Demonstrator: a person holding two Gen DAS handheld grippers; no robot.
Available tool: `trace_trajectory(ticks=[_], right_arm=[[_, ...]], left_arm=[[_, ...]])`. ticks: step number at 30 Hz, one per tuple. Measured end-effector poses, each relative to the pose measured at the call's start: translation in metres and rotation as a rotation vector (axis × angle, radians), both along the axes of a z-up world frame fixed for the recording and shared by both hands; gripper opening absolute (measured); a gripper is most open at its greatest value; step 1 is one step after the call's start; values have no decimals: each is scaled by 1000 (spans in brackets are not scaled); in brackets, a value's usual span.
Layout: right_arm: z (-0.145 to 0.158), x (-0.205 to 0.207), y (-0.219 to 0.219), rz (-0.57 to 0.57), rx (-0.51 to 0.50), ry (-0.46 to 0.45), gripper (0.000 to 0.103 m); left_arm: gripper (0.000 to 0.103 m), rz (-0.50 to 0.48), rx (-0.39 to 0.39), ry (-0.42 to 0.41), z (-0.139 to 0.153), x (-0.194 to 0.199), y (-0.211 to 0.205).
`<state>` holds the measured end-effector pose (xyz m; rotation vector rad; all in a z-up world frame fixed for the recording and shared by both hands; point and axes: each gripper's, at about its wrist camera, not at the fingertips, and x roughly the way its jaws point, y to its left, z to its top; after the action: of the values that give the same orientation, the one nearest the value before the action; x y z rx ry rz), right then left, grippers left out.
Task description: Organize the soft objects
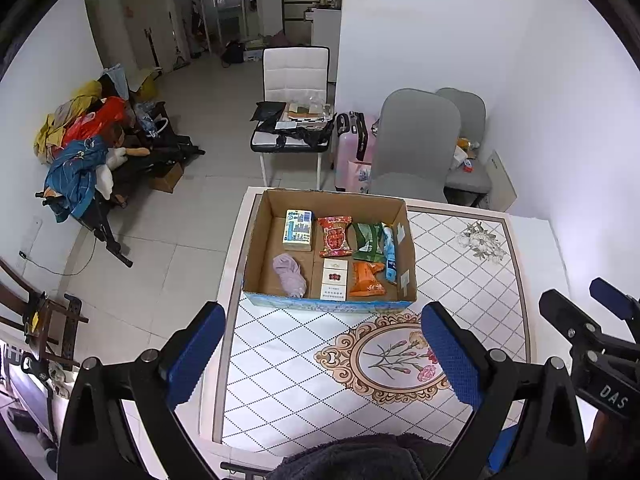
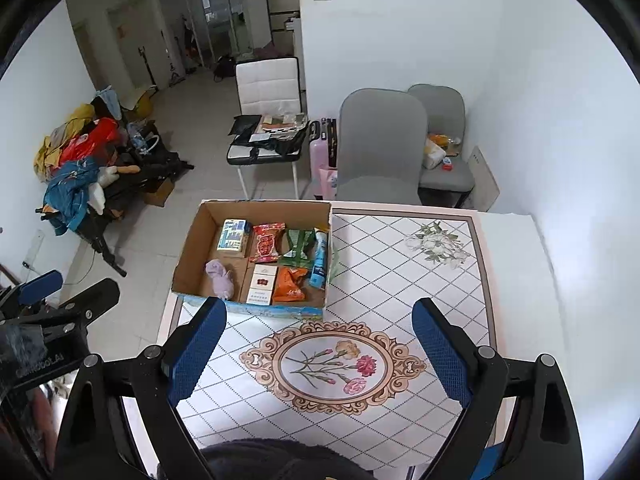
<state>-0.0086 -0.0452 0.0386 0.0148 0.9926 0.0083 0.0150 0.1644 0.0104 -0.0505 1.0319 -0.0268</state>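
Resting in the cardboard box (image 1: 260, 240) at the far left of the table (image 1: 460, 264), the soft items sat in two rows. The left tool (image 1: 320, 352) and right tool (image 2: 320, 344) hovered near, both spread wide and holding nothing. The lilac cloth (image 1: 289, 273) looked light and limp; it should be pinched at its bunched middle. The orange packet (image 1: 366, 279) and red packet (image 1: 335, 236) appeared crinkly and slippery, best gripped across a sealed end. The white carton (image 1: 334, 280) seemed stiffer.
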Motion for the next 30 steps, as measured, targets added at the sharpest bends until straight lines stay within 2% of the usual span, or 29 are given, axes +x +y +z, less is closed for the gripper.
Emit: trace_trajectory(ticks=[30], right_arm=[[5,-6,-4,-57,-29,-9,96]], left_arm=[[100,-24,0,-5,10,-1,-5]])
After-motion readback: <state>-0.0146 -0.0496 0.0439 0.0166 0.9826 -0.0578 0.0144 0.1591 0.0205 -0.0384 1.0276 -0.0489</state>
